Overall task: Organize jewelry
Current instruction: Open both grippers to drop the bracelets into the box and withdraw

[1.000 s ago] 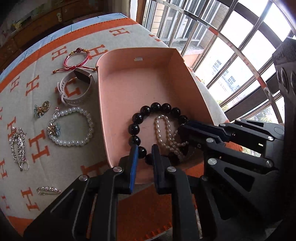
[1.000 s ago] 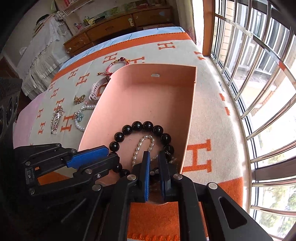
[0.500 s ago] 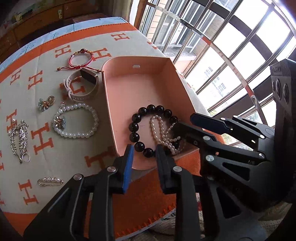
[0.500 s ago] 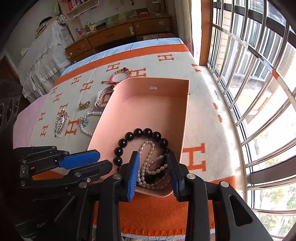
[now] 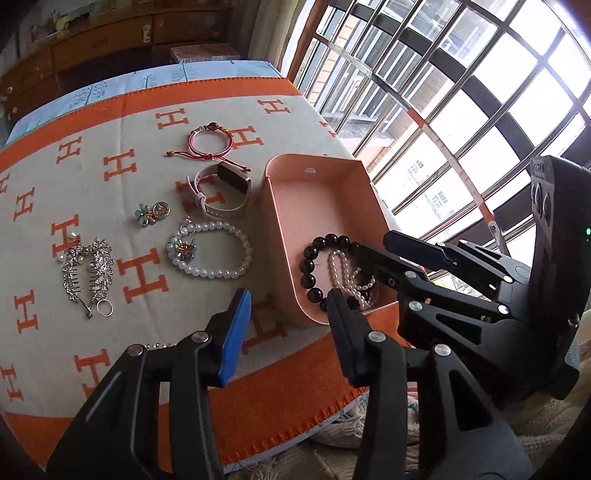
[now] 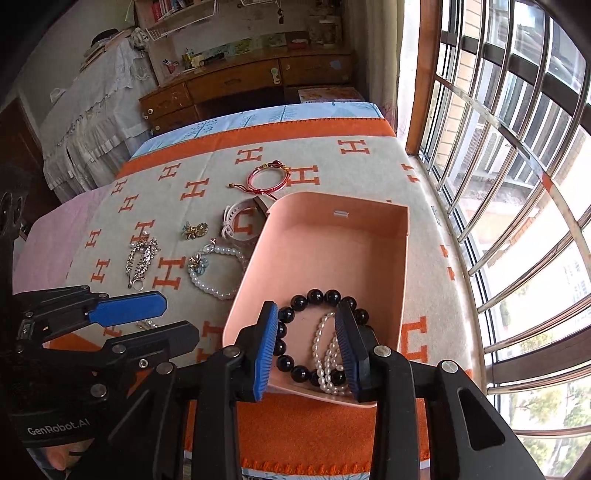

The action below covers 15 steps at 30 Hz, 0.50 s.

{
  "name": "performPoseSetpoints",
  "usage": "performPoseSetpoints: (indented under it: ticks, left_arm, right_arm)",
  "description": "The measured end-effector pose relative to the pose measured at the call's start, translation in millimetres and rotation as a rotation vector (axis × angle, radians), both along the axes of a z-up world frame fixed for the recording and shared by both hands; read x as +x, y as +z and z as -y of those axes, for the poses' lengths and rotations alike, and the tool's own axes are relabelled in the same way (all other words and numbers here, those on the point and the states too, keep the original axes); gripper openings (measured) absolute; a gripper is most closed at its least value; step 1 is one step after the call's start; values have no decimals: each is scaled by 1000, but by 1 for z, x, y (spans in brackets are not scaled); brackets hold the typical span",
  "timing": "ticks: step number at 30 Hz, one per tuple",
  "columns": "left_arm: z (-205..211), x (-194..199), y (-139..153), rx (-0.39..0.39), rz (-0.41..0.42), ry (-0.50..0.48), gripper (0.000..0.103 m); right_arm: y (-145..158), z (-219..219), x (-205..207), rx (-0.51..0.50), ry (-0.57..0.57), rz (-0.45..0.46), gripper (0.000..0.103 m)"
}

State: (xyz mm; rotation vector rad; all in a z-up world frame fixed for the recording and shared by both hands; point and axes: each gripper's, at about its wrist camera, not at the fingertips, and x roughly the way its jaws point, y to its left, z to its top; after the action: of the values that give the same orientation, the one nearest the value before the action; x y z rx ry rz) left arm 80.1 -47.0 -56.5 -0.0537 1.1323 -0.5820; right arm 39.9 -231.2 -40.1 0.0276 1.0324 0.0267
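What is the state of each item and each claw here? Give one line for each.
Pink box: open, no lid on.
Black bead bracelet: lying in the box.
Small pearl strand: in the box, inside the black ring.
Large pearl bracelet: on the blanket, outside.
Watch: on the blanket, strap fastened in a loop.
Red cord bracelet: outside.
Left claw: open, empty, just been opening.
Right claw: open, empty.

Pretty bright room, daylight is let in through a big window [image 6: 517, 155] fitted with metal bars [image 6: 491, 236]. The surface is covered by a cream and orange blanket [image 6: 332, 177] with H letters. A wooden dresser [image 6: 236, 85] is set against the far wall, shelves [image 6: 177, 14] are hung above it, and a white lace cover [image 6: 99, 92] is draped over furniture on the left.
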Motion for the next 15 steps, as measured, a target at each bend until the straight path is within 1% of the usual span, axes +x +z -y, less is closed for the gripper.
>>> performPoseSetpoints:
  ticks: [3, 8, 12, 15]
  left_arm:
    - [-21, 3, 13, -22, 23, 15, 40]
    - [-47, 8, 30, -2, 77, 13, 40]
    - [-69, 13, 41, 15, 134, 27, 40]
    - [-87, 20, 48, 6, 170, 45, 40]
  right_arm:
    - [11, -16, 4, -10, 1, 16, 33]
    - [30, -49, 15, -27, 7, 38, 33]
    - [42, -78, 27, -59, 7, 57, 33]
    - [53, -95, 39, -50, 3, 70, 33]
